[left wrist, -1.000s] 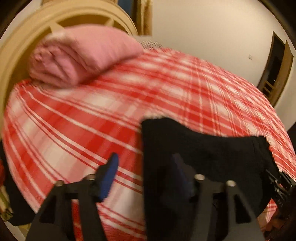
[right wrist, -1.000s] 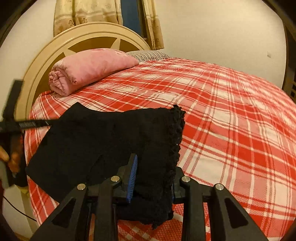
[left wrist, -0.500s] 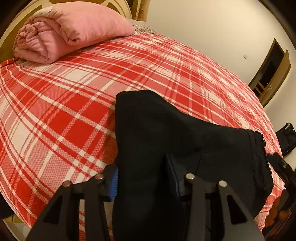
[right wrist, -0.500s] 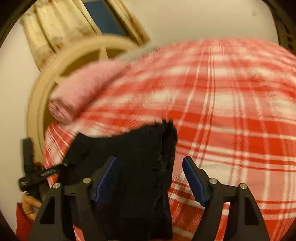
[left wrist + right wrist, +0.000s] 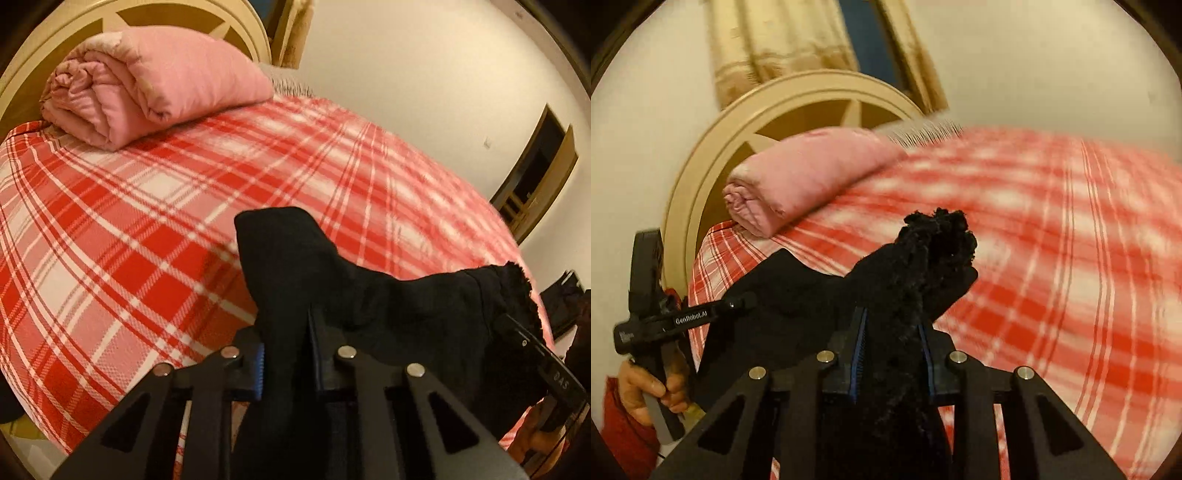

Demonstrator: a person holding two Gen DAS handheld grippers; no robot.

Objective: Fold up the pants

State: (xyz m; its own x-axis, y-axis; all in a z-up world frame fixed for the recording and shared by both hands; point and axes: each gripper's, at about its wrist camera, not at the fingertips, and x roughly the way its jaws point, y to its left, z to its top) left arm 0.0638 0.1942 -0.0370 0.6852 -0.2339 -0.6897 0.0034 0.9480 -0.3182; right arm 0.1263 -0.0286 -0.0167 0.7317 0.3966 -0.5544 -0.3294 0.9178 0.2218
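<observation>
Bed [image 5: 155, 236] under red-and-white plaid cover, with rolled pink quilt and black pants.

Plaid cover spans the whole mattress; cream arched headboard [image 5: 798, 99] stands at its head. Rolled pink quilt [image 5: 147, 88] lies on the cover against the headboard, a striped pillow [image 5: 923, 131] just beside it. Black pants [image 5: 388, 306] rest partly on the cover's near edge, well apart from the quilt, their upper folds raised off it.
</observation>
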